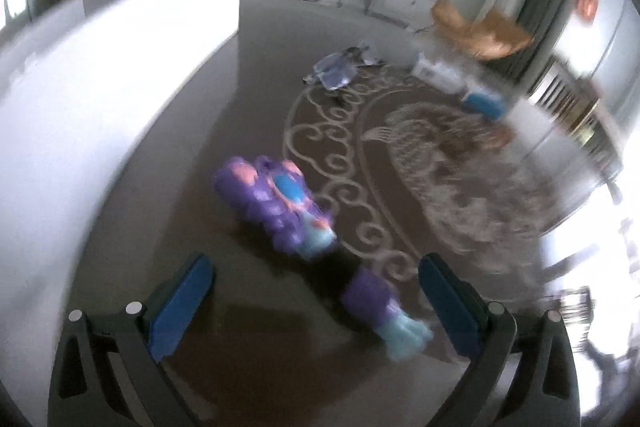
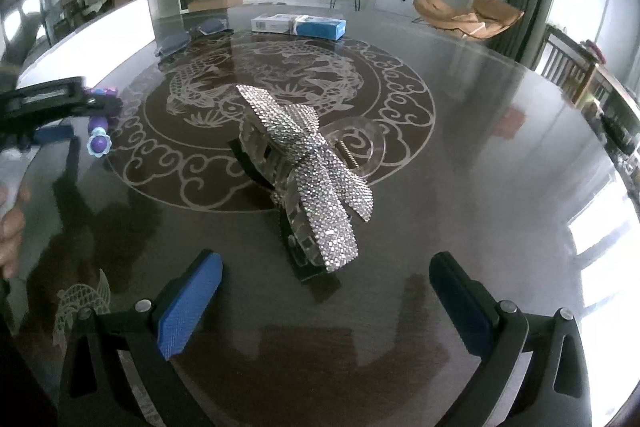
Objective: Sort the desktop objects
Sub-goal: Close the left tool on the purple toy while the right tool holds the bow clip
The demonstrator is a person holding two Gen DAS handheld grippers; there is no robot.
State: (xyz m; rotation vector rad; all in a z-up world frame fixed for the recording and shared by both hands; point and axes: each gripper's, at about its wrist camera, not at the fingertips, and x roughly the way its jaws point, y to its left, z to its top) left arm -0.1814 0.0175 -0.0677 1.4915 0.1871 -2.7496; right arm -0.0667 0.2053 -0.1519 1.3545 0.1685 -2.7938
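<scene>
A: Look at what we have in front of our right gripper (image 2: 326,291): a big hair claw clip (image 2: 304,163), its top a bow covered in silver rhinestones, its teeth clear plastic, with a bare coil spring at the hinge. It lies on the dark glossy worktop (image 2: 480,131), on the edge of the pale carp-and-cloud medallion, just ahead of our blue pads.

B: And our right fingers stand wide apart, holding nothing; the clip sits beyond their tips, touching neither.

A: On the left we see a purple toy (image 1: 276,207) with pink and blue patches and a light blue end, lying on the worktop (image 1: 200,155) beside the scrollwork. The picture is blurred, so we cannot tell what the toy is. A second purple piece (image 1: 384,311) with a light blue flared end lies nearer us.

B: Our left gripper (image 1: 316,291) is spread open too. That nearer piece lies between the fingers, close to the right one; whether it touches the pad, we cannot tell.

A: At the far edge we have a white and blue box (image 2: 298,24), well apart from the clip.
</scene>
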